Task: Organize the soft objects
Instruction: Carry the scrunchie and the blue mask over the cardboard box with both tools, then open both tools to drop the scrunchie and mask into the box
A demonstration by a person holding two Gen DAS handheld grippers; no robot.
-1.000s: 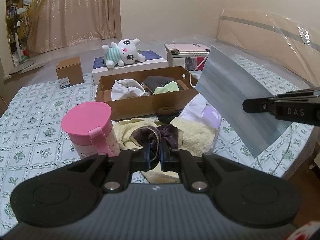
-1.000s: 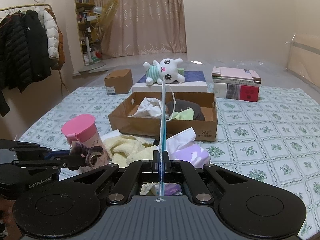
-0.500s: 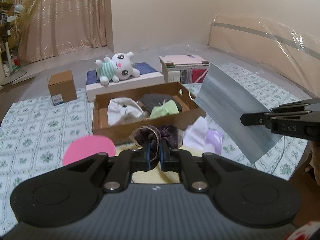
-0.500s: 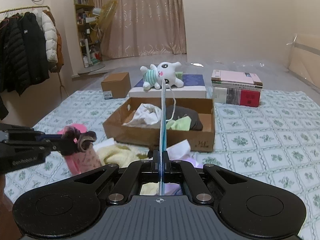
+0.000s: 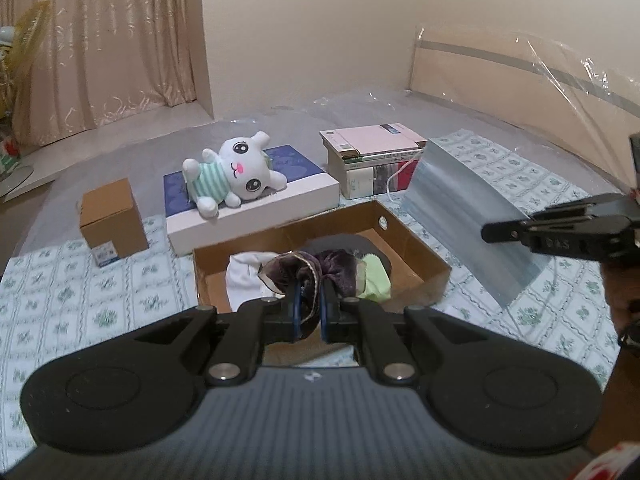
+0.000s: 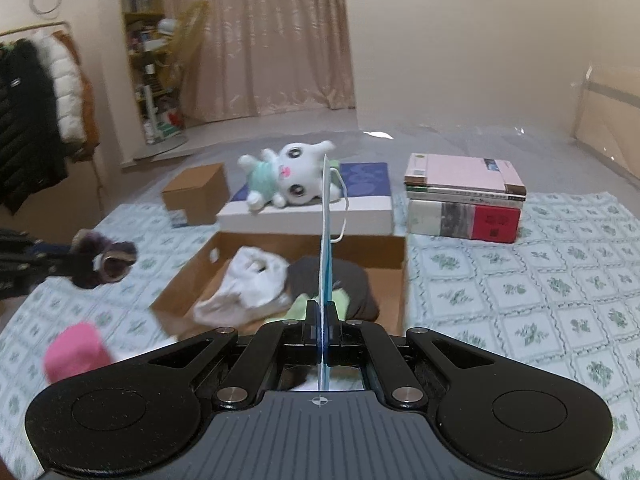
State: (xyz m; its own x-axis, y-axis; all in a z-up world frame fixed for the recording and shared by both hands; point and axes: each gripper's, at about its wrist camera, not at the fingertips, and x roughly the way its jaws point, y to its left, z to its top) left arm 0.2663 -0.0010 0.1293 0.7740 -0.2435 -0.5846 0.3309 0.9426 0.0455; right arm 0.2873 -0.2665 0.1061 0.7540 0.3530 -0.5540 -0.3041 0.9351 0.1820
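My left gripper (image 5: pixel 308 312) is shut on a dark purple velvet scrunchie (image 5: pixel 316 270) and holds it above the near edge of an open cardboard box (image 5: pixel 416 240). The box holds a white cloth (image 5: pixel 246 276), a dark cloth and a light green cloth (image 5: pixel 376 280). My right gripper (image 6: pixel 322 320) is shut on a grey-blue face mask (image 6: pixel 326 240), seen edge-on, above the box (image 6: pixel 396 276). The mask (image 5: pixel 464 212) and the right gripper (image 5: pixel 492 234) show at the right of the left wrist view; the scrunchie (image 6: pixel 106 260) shows at the left of the right wrist view.
A white plush toy (image 5: pixel 236 172) lies on a flat white-and-blue box (image 5: pixel 304 192) behind the cardboard box. A stack of books (image 5: pixel 372 160) stands to its right and a small brown carton (image 5: pixel 112 222) to its left. A pink cup (image 6: pixel 76 352) stands near left.
Both grippers have moved forward and up toward the cardboard box, carrying the scrunchie and the mask. The pink cup and yellow towel have dropped out of the left wrist view.
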